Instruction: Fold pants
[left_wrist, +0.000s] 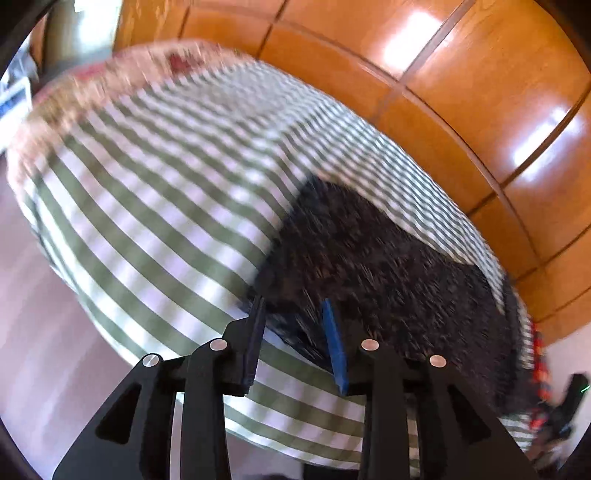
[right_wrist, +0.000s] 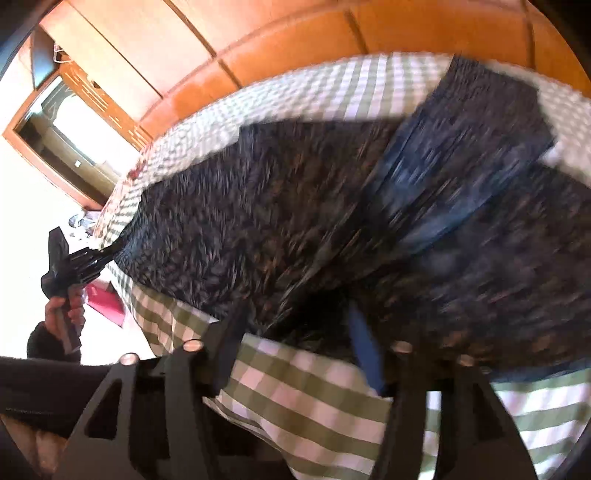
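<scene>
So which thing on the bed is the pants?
Look at the bed with the green-and-white checked sheet, in front of shiny orange wooden panels. The pants are the big dark, speckled cloth on top of it. Nothing else there is dark; a blue band crosses them.

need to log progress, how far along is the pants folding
Looks done: the dark pants lie doubled on the checked cloth. In hand: nothing; the left gripper and right gripper both stand open at their near edge. Left: possibly another fold.

Glossy orange wood panelling (left_wrist: 461, 74) behind a green-checked bed (left_wrist: 147, 221).
</scene>
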